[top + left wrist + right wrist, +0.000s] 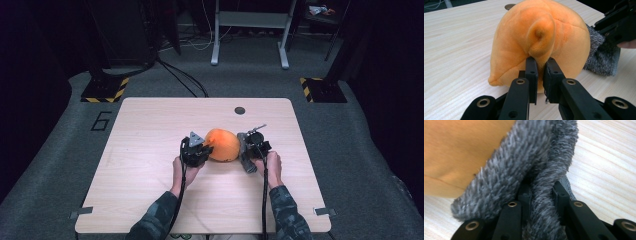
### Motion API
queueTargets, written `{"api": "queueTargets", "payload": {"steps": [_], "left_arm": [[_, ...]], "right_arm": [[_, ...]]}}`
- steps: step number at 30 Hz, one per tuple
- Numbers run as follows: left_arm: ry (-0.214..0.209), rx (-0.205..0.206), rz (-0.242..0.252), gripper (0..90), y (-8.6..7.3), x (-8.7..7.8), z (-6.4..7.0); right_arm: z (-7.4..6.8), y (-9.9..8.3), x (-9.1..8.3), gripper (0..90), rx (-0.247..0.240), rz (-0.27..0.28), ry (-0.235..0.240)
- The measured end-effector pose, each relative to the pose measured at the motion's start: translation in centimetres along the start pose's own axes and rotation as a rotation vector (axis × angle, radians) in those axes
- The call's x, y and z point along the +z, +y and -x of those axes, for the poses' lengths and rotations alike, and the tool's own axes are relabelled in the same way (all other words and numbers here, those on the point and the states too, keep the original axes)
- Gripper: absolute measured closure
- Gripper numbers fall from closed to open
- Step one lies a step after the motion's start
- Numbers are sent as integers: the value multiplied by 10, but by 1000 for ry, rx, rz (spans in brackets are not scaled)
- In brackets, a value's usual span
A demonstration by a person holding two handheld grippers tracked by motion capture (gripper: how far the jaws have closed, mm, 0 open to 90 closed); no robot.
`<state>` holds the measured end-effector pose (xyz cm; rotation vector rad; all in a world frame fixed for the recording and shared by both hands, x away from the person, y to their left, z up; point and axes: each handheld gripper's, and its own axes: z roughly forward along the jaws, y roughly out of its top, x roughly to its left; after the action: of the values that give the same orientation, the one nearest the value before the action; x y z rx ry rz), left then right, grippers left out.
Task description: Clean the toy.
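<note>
Two tools grip one plush toy: left tool [539,65] pinches the orange ear [541,35], right tool [541,192] is clamped on grey fur trim [529,165]. Toy [222,144] sits mid-bench [150,125] btwn both, long axis left-right, so any pull-apart probably runs along that line.

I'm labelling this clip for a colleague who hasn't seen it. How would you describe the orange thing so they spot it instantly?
Look to the middle of the light wooden table, between the person's two grippers. There sits a rounded orange plush toy with a small ear-like nub, which the left gripper pinches. It alone is bright orange and smooth; the fuzzy grey piece beside it is shaggy.
</note>
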<state>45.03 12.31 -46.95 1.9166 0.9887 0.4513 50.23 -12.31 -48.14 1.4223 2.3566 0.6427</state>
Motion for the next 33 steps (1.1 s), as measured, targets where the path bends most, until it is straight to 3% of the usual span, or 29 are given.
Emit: {"api": "queueTargets", "payload": {"steps": [3, 5, 7, 8, 10, 11, 13, 14, 15, 17, 18, 21, 27, 33], "left_arm": [[2, -1, 4, 822, 0, 0, -1], [1, 0, 4, 820, -1, -1, -1], [-1, 0, 4, 820, -1, -1, -1], [-1, 0, 5, 819, -1, 0, 0], [1, 4, 6, 818, -1, 0, 1], [1, 4, 6, 818, -1, 0, 1], [2, 8, 10, 818, -1, 0, 1], [1, 10, 9, 818, -1, 0, 1], [3, 12, 8, 818, 0, 0, 1], [5, 13, 7, 817, -1, 0, 1], [6, 16, 1, 817, -1, 0, 1], [7, 13, 1, 816, -2, 0, 0], [9, 15, 8, 816, -3, 0, 0], [11, 19, 3, 815, -2, 1, 0]], "right_arm": [[3, 1, -10, 733, 4, 34, -12], [5, 7, -33, 732, 1, 105, -17], [4, 9, -42, 732, 2, 130, -5], [-1, 16, -58, 732, -15, 179, 1], [-10, 24, -71, 732, -46, 220, 24], [-10, 24, -71, 732, -46, 220, 24], [-27, 36, -83, 731, -94, 262, 50], [-27, 36, -83, 731, -94, 262, 50], [-39, 43, -84, 730, -133, 273, 58], [-44, 45, -82, 730, -143, 263, 66], [-53, 49, -74, 729, -177, 245, 62], [-56, 49, -67, 729, -190, 225, 34], [-43, 41, -61, 729, -157, 199, 28], [-24, 23, -45, 729, -90, 137, 7]]}}
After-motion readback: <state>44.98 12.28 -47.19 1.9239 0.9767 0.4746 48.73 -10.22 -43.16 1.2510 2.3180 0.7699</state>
